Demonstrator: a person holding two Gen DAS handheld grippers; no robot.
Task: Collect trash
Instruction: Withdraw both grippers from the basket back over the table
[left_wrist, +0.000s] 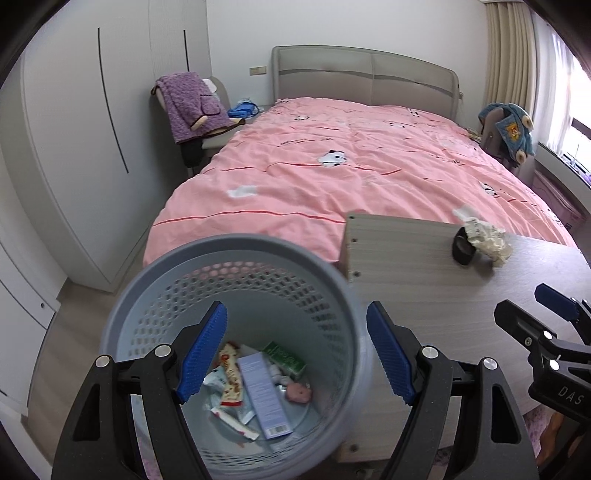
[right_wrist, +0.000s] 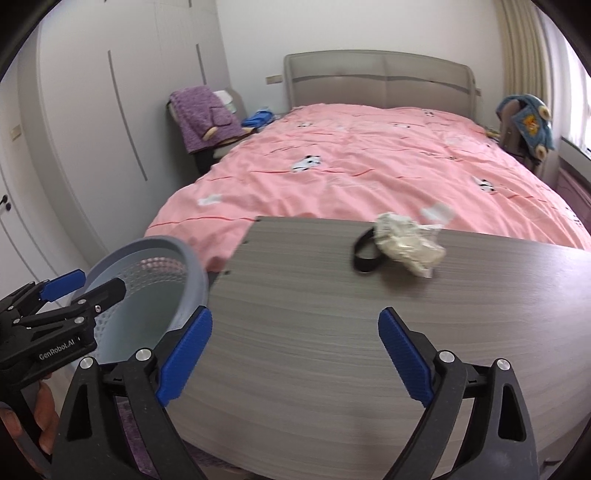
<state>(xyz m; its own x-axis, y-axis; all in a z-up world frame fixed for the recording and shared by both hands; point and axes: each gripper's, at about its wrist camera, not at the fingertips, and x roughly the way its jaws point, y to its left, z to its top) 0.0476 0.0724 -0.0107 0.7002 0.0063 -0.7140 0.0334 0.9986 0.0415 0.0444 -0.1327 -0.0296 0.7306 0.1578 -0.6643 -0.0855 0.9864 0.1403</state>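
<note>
- Left wrist view: the left gripper (left_wrist: 297, 350) hangs over the grey perforated bin (left_wrist: 236, 254) with its jaws spread wide and nothing between them. On the bin's floor already lie a pale blue carton (left_wrist: 264, 395), a green carton (left_wrist: 284, 360), a red-and-white wrapper (left_wrist: 231, 380) and a small pink piece (left_wrist: 298, 392), so a good part of the collecting looks done.
- Still left, by this view: a crumpled wrapper (left_wrist: 487, 238) on the far right of the wooden table (left_wrist: 424, 295), touching a black ring (left_wrist: 463, 251).
- The right gripper (left_wrist: 554, 314) shows at the right edge, largely cut off.
- Right wrist view: the right gripper (right_wrist: 295, 354) is released, jaws wide apart and empty, above the near part of the table (right_wrist: 295, 314). The crumpled wrapper (right_wrist: 406, 243) and black ring (right_wrist: 365, 254) lie farther on, well apart from its fingertips.
- The left gripper (right_wrist: 92, 286) sits over the bin (right_wrist: 192, 269) at the near left; a hand (right_wrist: 44, 417) behind it is partly cut off.
- Hard to make out: whether the black ring counts as trash, what the pale patches on the pink bed (right_wrist: 369, 166) are, and the bin's contents here, hidden by its wall.
</note>
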